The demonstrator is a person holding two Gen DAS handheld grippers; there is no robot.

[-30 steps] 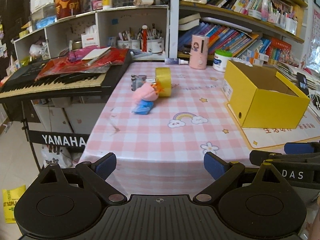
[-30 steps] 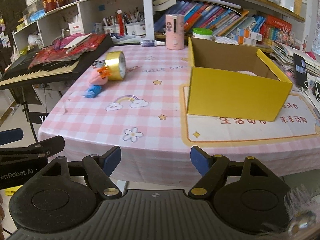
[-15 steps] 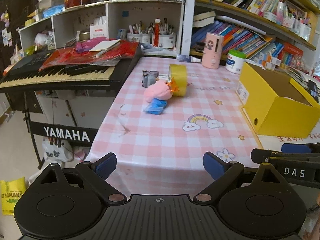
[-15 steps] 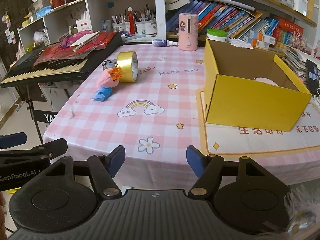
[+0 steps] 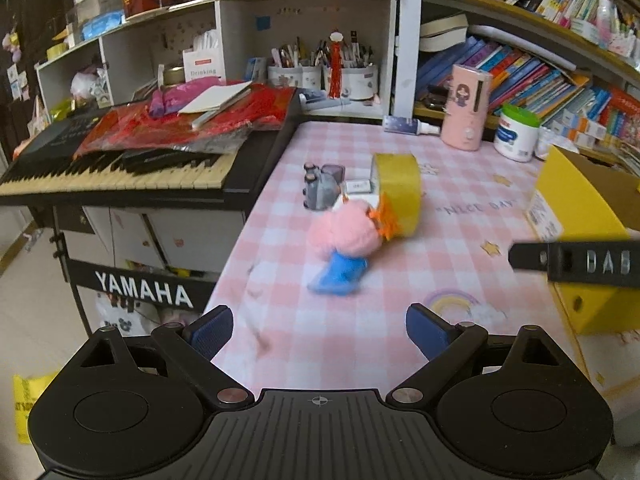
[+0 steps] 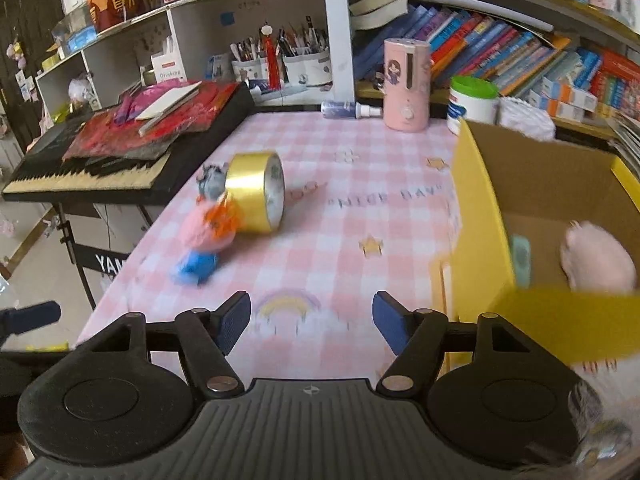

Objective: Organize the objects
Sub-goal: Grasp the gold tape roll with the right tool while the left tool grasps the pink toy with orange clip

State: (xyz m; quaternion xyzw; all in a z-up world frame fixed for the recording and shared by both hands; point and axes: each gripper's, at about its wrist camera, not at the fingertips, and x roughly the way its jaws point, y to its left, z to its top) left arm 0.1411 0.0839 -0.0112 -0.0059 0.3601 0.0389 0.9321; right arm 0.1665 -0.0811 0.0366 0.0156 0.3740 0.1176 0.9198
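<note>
A pink plush toy with blue feet (image 5: 347, 245) (image 6: 208, 236) lies on the pink checked tablecloth (image 5: 360, 320). Behind it a gold tape roll (image 5: 398, 192) (image 6: 256, 196) stands on edge, and a small grey toy (image 5: 320, 186) sits to its left. An open yellow cardboard box (image 6: 480, 216) (image 5: 576, 216) at the right holds a pale pink plush (image 6: 596, 256) and a small teal item (image 6: 522, 258). My left gripper (image 5: 318, 330) is open and empty, short of the plush toy. My right gripper (image 6: 311, 320) is open and empty above the rainbow print.
A Yamaha keyboard (image 5: 120, 172) piled with red packets borders the table's left side. A pink canister (image 5: 466, 108), a white tub with a green lid (image 5: 516, 132) and a spray bottle (image 5: 408, 126) stand at the back. Shelves of books and pen cups rise behind.
Both grippers have moved forward over the table toward the toys and the box. The right gripper's jaws have narrowed a little. The objects on the table have not moved.
</note>
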